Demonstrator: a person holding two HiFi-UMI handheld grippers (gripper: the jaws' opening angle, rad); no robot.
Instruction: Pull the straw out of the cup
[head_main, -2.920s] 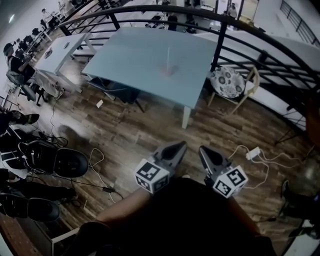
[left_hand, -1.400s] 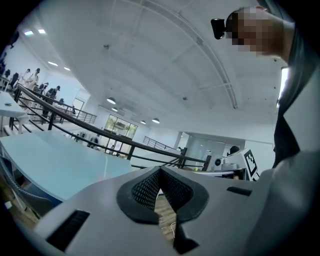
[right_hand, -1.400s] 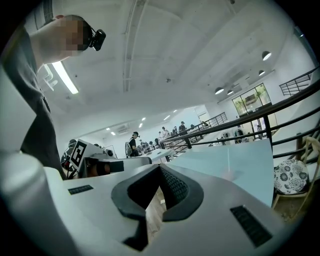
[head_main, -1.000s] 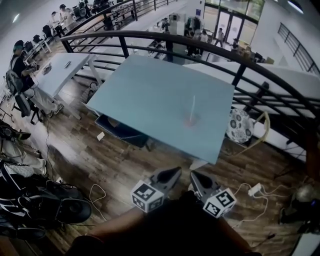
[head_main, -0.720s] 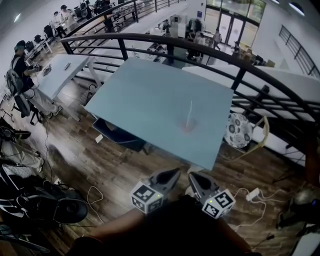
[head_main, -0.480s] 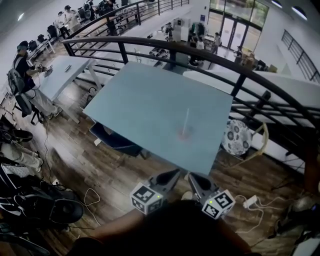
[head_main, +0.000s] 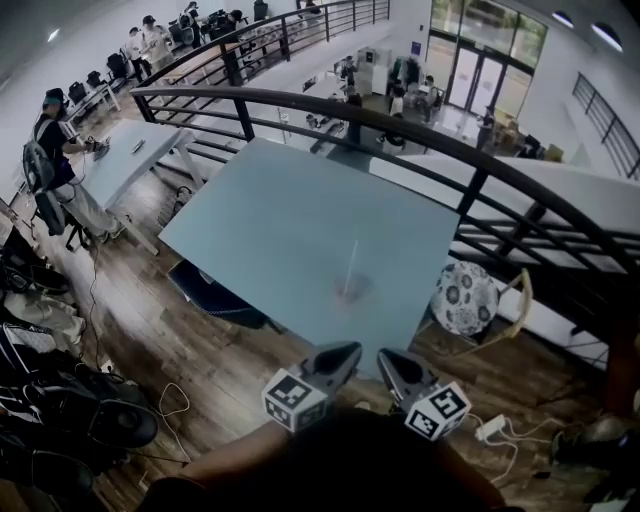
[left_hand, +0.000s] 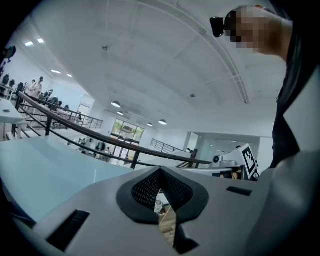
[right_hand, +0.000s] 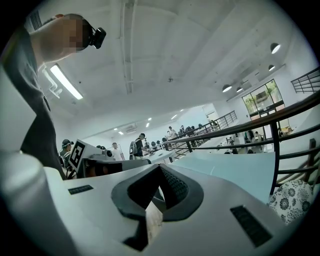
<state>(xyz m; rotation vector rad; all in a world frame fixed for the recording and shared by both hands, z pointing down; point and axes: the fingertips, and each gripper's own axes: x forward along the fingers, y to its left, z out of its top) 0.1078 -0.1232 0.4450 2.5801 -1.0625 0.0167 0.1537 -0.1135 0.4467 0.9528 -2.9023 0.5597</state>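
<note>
A small pinkish cup (head_main: 345, 293) stands near the front edge of the pale blue table (head_main: 290, 220), with a white straw (head_main: 352, 262) sticking up out of it. Both grippers hover low in front of my body, over the wooden floor and short of the table. My left gripper (head_main: 349, 351) has its jaws together with nothing between them, and so does my right gripper (head_main: 386, 357). In the left gripper view the straw (left_hand: 94, 175) shows faintly on the table beyond the shut left gripper (left_hand: 160, 169). The right gripper (right_hand: 160, 166) points along the table's edge.
A black curved railing (head_main: 470, 165) runs behind and to the right of the table. A chair with a floral cushion (head_main: 464, 298) stands at the table's right corner. Cables and a power strip (head_main: 490, 428) lie on the floor; bags (head_main: 60, 400) lie at left. People sit at desks (head_main: 125, 155) far left.
The table with the cup and straw has come closer and lower in the head view as I walk toward it. Both grippers stay shut, side by side in front of me.
</note>
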